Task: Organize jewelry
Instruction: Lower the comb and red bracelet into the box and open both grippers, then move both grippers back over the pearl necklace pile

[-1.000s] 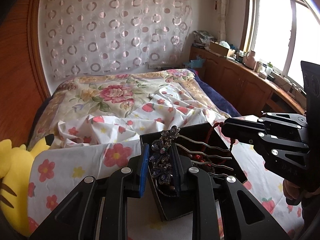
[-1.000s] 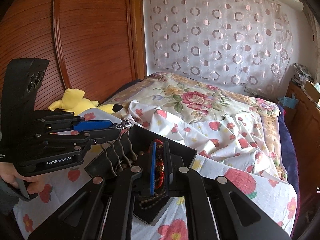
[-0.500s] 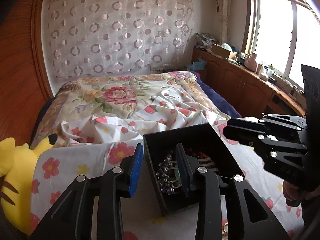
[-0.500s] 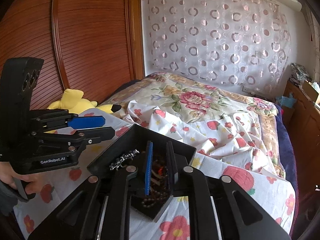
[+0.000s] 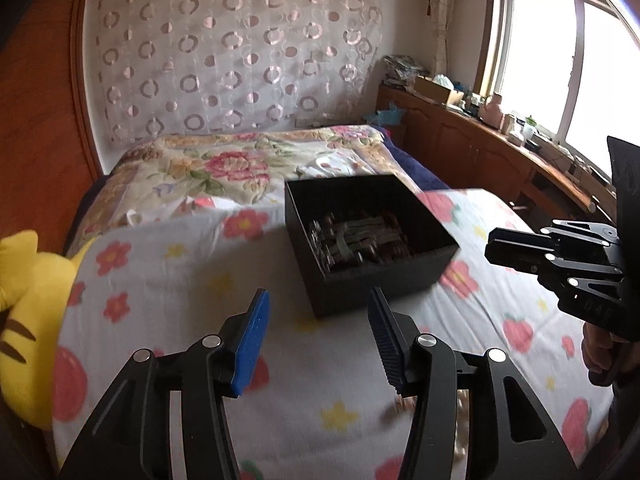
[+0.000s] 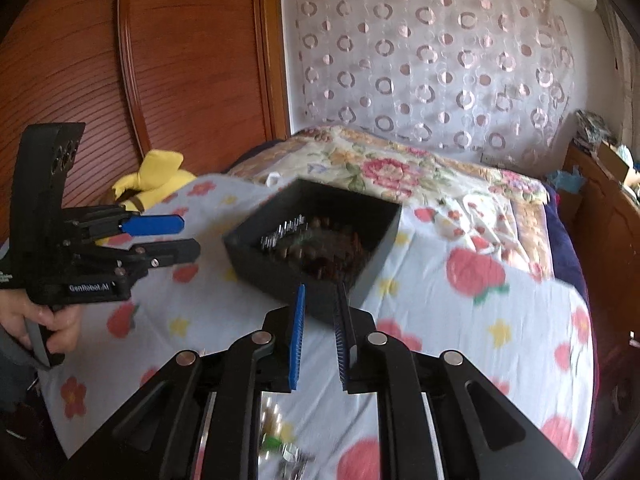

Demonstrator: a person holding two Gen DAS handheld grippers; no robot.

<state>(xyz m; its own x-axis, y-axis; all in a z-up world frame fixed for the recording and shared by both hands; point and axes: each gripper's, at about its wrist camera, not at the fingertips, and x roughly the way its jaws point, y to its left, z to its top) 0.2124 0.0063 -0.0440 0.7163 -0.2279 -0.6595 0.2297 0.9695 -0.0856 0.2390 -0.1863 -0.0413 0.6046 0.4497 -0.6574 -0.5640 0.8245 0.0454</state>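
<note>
On the bed, I see the box (image 5: 370, 236) already heaped with jewelry while my left claw (image 5: 318, 334) spreads empty and my right claw (image 6: 320, 334) stands slightly parted, empty; loose pieces (image 6: 280, 446) below remain, I judge.

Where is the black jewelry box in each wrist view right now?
Left wrist view: black jewelry box sits just right of centre on the flowered sheet, beyond the open fingers.
Right wrist view: black jewelry box sits at centre, just beyond the fingertips.
Shared landmark: yellow plush toy left of the box.
</note>
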